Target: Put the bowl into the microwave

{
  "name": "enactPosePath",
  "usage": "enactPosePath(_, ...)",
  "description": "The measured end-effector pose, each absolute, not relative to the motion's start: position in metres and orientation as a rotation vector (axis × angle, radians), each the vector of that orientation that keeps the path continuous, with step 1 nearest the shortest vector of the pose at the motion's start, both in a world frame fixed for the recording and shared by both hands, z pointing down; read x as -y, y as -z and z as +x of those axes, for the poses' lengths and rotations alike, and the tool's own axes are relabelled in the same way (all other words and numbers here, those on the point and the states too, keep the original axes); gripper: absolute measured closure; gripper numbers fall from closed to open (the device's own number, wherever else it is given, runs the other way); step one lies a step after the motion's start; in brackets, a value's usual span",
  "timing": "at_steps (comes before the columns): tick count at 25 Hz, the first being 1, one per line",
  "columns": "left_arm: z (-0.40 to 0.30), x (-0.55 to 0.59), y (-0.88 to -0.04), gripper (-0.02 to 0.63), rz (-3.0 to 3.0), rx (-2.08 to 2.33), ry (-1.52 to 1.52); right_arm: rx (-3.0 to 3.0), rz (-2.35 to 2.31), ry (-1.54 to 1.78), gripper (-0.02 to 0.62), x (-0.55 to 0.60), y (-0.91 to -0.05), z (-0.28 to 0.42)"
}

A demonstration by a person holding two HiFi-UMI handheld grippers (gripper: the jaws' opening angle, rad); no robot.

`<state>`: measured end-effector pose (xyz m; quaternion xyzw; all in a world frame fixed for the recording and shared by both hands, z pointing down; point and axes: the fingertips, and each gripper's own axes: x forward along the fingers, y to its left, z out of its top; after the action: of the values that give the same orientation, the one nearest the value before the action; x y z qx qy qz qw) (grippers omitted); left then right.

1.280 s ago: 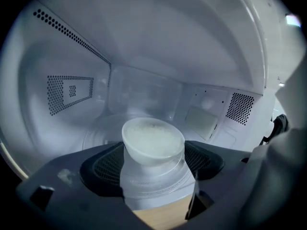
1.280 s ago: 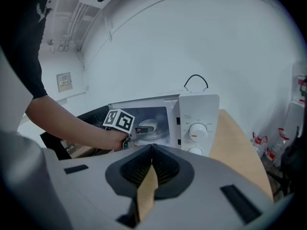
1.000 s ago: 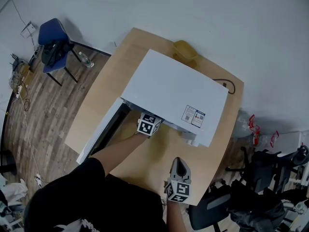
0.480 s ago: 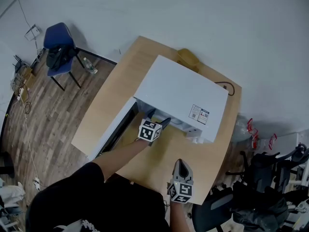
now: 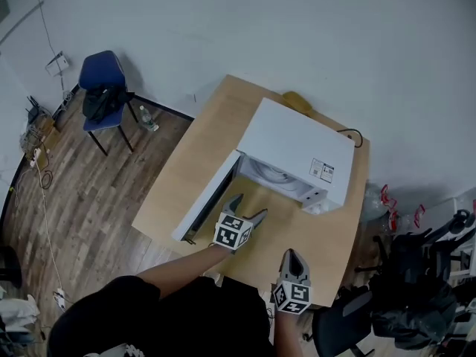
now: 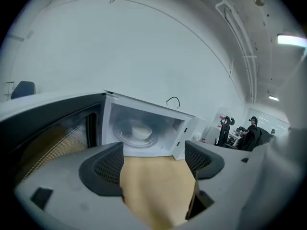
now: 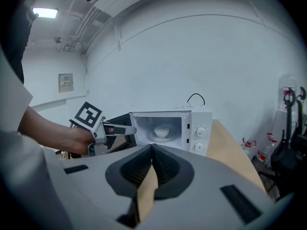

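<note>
A white microwave [image 5: 297,149] stands on the wooden table [image 5: 201,155] with its door [image 5: 207,199] swung wide to the left. A pale bowl [image 6: 141,131] [image 7: 162,130] sits on the glass turntable inside. My left gripper [image 5: 248,209] [image 6: 153,162] is open and empty, out in front of the cavity over bare tabletop. My right gripper [image 5: 293,257] [image 7: 152,163] is shut on nothing, nearer the table's front edge and right of the left one.
A yellowish object [image 5: 297,101] lies behind the microwave and a black cable [image 5: 351,134] runs off its back right. A blue chair [image 5: 103,88] stands at the left on the wooden floor. Black office chairs [image 5: 405,303] crowd the right side.
My left gripper has drawn back out of the microwave cavity toward me, open and empty. The head view has pulled back. The right gripper has held its place.
</note>
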<state>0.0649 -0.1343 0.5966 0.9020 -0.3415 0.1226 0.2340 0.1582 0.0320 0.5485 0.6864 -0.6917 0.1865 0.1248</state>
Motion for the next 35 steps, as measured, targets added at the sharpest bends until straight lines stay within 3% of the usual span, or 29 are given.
enactPosePath(10, -0.002, 0.019, -0.489, 0.238, 2.515, 0.798, 0.065, 2.019, 2.044, -0.444, 0.534, -0.073, -0.501, 0.102)
enactPosePath(16, -0.006, -0.047, -0.457, 0.249, 2.527, 0.623, 0.042, 2.059, 2.052, -0.41, 0.534, -0.091, -0.47, 0.079)
enactPosePath(18, -0.015, -0.055, -0.452, 0.291, 2.519, 0.657, 0.039, 2.054, 2.051, -0.373, 0.534, -0.095, -0.46, 0.078)
enactPosePath(22, -0.028, -0.06, -0.445, 0.508, 2.499, 0.682, 0.088, 2.061, 2.053, -0.314, 0.534, -0.102, -0.443, 0.074)
enactPosePath(25, -0.031, -0.065, -0.436, 0.578, 2.558, 0.734, 0.088, 2.067, 2.037, -0.285, 0.534, -0.109, -0.439, 0.07)
enactPosePath(35, -0.03, -0.1, -0.426, 0.592, 2.743, 0.885, -0.031, 2.062, 2.05, -0.257, 0.535, -0.143, -0.441, 0.063)
